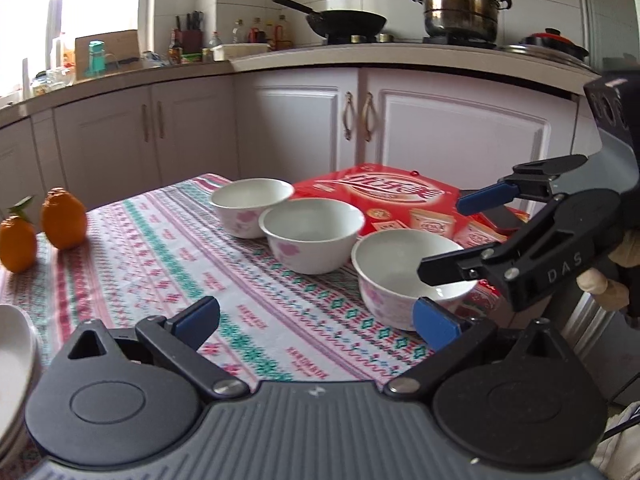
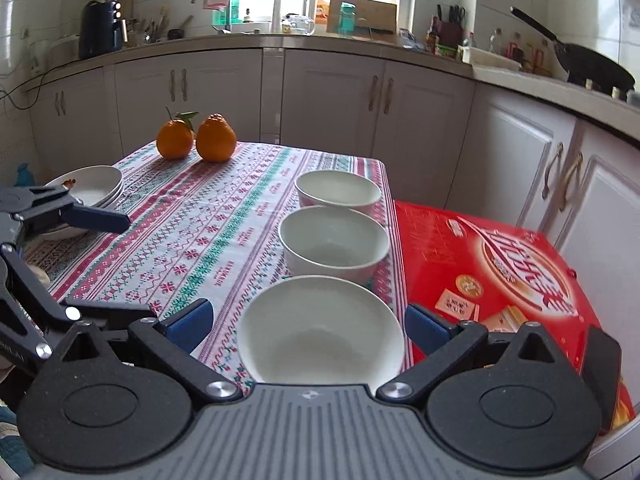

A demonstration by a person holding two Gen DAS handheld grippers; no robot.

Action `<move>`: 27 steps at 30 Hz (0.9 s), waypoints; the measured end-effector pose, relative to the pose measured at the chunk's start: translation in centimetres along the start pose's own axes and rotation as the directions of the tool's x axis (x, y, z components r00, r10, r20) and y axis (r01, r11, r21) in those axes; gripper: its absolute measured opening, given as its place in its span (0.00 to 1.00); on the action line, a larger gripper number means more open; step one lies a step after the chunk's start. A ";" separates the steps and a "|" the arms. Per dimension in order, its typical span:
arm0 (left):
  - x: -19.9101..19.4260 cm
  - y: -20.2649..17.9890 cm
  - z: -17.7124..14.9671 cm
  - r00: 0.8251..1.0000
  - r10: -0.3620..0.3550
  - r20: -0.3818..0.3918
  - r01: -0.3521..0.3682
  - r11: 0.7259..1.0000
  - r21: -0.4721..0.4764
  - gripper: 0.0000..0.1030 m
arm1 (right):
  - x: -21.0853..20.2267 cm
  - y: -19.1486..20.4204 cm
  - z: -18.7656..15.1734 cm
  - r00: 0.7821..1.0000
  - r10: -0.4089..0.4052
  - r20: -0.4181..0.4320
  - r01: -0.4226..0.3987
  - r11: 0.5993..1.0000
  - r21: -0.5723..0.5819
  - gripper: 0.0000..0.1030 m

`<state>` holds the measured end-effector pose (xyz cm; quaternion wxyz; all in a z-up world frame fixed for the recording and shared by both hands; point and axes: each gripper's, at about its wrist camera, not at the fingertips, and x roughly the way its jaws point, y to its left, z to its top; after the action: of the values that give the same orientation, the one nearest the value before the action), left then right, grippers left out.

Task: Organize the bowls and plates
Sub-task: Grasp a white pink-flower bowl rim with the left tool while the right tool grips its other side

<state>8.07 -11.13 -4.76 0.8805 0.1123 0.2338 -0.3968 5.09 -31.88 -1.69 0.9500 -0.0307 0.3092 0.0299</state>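
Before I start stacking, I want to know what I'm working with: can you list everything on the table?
White ceramic bowls with pink flowers: three, in a row along the table's right side, all apart.
White shallow plates: one stack, far left edge; count unclear.
Oranges: two, far corner, side by side.
Red printed cardboard box: one, right of the bowls.
Patterned red, green and white tablecloth: one, covering the table.
Left hand-held gripper: open, holding nothing.
Right hand-held gripper: open, its jaws either side of the nearest bowl.
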 end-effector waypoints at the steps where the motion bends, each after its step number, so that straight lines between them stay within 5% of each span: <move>1: 0.4 -0.4 -0.1 1.000 -0.001 -0.001 0.001 1.000 0.006 0.99 | 0.1 -0.4 -0.1 1.000 -0.001 -0.006 0.001 1.000 0.012 1.00; 16: 4.8 -4.8 0.1 0.995 -0.095 -0.037 0.098 0.988 0.116 0.99 | 1.6 -3.3 -1.0 0.995 0.077 -0.068 -0.071 0.994 0.086 1.00; 27: 6.5 -5.3 -0.1 0.992 -0.112 -0.062 0.117 0.988 0.097 0.99 | 3.0 -6.1 -0.3 0.980 0.170 -0.101 -0.150 0.972 0.179 0.97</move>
<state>7.77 -18.78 -8.22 0.8425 0.1539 0.2445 -0.4546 7.84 -37.81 -3.47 0.9241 0.0739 0.3666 0.0780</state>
